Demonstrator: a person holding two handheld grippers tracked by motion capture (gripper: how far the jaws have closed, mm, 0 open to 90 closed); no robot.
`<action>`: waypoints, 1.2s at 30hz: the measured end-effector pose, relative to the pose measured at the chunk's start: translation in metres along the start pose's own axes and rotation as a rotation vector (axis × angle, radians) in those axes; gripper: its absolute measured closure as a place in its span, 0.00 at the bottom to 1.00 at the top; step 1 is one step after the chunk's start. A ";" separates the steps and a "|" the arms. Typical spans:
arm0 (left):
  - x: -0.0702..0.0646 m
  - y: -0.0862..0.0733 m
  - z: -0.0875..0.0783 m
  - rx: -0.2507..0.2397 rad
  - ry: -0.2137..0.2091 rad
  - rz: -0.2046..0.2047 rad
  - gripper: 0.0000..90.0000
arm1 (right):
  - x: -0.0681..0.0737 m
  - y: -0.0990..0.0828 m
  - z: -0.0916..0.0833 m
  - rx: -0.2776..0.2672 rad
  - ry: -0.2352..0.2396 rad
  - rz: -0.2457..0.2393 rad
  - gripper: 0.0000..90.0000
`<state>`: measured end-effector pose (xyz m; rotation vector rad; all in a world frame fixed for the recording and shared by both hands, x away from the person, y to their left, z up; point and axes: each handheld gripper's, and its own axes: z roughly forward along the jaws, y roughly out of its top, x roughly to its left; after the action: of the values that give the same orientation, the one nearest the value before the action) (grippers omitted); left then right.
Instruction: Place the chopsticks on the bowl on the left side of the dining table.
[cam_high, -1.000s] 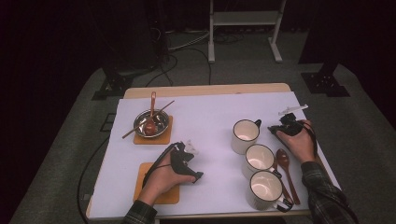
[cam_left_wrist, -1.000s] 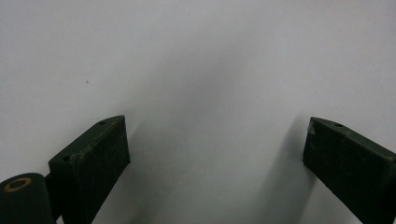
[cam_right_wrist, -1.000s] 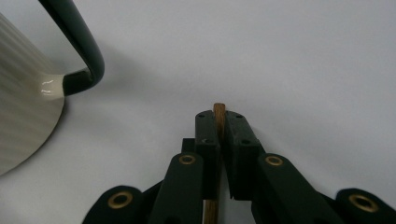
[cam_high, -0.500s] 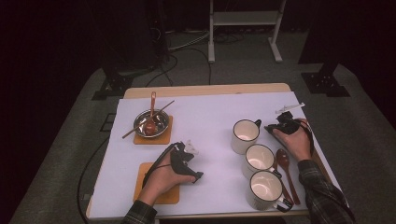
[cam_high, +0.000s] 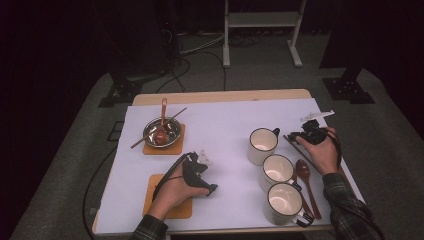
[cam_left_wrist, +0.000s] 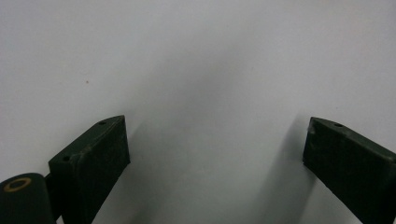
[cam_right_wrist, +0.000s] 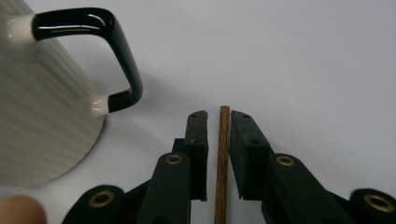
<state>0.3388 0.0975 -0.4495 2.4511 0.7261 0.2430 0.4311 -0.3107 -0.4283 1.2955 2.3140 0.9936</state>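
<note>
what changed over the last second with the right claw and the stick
The right claw has just been opening; the thin wooden stick lies between its jaws with a small gap on each side, no longer pinched. The hand barely shifted. The left claw, cups and bowl stayed put.

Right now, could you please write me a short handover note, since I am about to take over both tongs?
Right tongs: jaws have just been opening; a thin wooden stick lies between them on the white table cover, small gaps either side, so it is released, not gripped. It lies beside the far mug's black handle.
Left tongs: wide open over bare cover, nothing between them, near the empty orange coaster.
Done: metal bowl on its coaster holds a spoon and another stick.
Left: probably the three mugs and the wooden spoon beside them.
</note>
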 end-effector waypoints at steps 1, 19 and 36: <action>0.000 0.000 0.000 0.001 0.000 0.001 0.06 | 0.000 -0.001 -0.001 -0.003 0.000 0.001 0.85; 0.000 0.001 0.000 0.004 0.000 0.004 0.06 | -0.001 -0.022 -0.038 -0.034 0.005 0.031 0.86; 0.000 0.001 0.000 0.006 0.001 0.003 0.06 | -0.004 -0.045 -0.064 -0.032 -0.015 0.039 0.86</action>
<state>0.3393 0.0968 -0.4491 2.4584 0.7243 0.2434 0.3690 -0.3567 -0.4149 1.3357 2.2604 1.0259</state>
